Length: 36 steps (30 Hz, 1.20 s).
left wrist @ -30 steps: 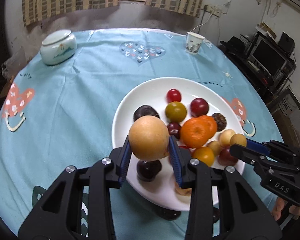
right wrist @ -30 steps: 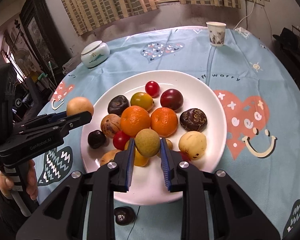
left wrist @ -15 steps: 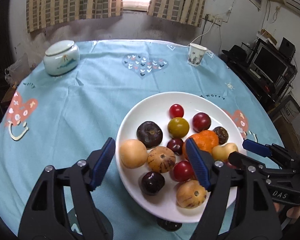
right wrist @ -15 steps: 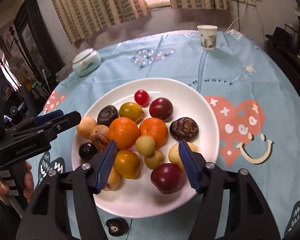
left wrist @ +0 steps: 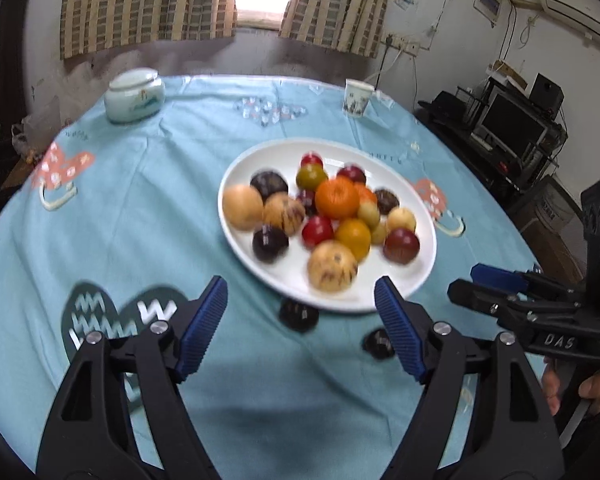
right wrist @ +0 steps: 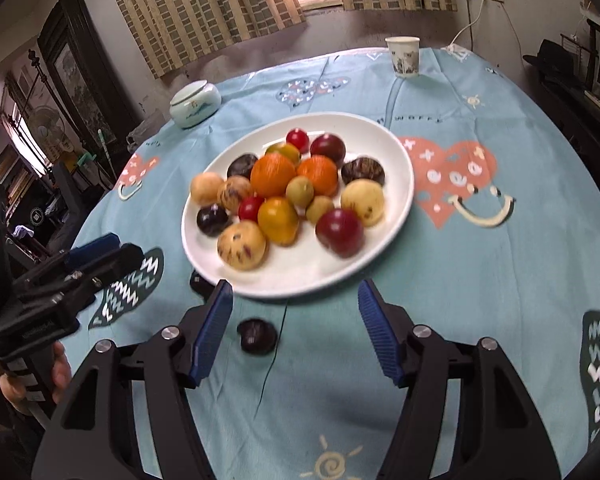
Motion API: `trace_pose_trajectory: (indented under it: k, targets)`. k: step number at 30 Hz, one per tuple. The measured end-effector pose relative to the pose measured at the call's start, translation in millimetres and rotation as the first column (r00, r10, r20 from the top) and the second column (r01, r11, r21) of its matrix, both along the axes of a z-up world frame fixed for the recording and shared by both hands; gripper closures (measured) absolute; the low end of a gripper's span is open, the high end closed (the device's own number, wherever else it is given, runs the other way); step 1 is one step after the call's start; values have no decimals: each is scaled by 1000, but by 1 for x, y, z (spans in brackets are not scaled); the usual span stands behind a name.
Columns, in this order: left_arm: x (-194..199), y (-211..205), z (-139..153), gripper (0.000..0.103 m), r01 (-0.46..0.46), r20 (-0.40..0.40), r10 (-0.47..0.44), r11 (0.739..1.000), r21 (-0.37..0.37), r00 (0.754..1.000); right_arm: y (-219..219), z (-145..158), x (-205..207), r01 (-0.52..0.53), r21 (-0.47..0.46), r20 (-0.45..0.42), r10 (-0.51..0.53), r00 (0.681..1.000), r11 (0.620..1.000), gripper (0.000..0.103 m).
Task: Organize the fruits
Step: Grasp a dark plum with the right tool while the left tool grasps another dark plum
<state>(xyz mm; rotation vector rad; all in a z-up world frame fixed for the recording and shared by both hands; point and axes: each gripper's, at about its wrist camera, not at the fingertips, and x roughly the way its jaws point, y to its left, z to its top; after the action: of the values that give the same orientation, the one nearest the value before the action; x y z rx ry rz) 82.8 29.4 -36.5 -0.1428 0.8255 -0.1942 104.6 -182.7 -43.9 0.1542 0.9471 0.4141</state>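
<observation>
Left wrist view: left gripper, black frame with blue ribbed pads, jaws spread wide and holding nothing, above the light-blue patterned tablecloth short of the plate's near rim. Round white ceramic plate, centre-right of the table, carrying a heap of mixed fruit: large orange mandarin in the middle, tan round pear-like fruit at the left edge, speckled yellow fruit nearest the camera, dark purple plum, red-purple plum at the right. Two small dark round objects lie on the cloth just off the plate's near rim. Lidded pale-green ceramic jar far left; white paper cup far right. Right gripper enters from the right edge, its jaw gap not readable here. Right wrist view: right gripper, same make, jaws released wide and empty, short of the plate; mandarin central in the heap; left gripper at the left edge.
</observation>
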Motion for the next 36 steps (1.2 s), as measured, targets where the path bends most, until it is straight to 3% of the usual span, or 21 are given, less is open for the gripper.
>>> trace_pose_trajectory:
  k: [6,14,19,21,30,33,36]
  targets:
    - [-9,-1,-31,25,4,-94,-5,1000,-4,996,6,-19,-7,-1,-17,-60,0,998,1000,37]
    - [-15,10,-35,25,-32,-96,35,999,23,995,44,-39,-20,-105,-82,-49,102,994,991,37]
    - [-15,15,-37,25,-31,-111,33,999,19,993,61,-55,-11,-150,-98,-69,143,987,984,58]
    - [-14,15,-37,25,-28,-112,30,999,17,993,67,-63,-7,-149,-140,-65,141,988,979,72]
    - [9,2,-55,26,29,-158,-28,1000,3,987,48,-49,-18,-106,-109,-38,103,994,988,72]
    - [21,-4,-62,30,52,-169,-51,999,2,984,39,-48,-17,-85,-88,-52,80,995,993,72]
    - [31,-9,-68,49,72,-182,-68,997,12,981,34,-48,-17,-76,-59,-62,72,995,995,72]
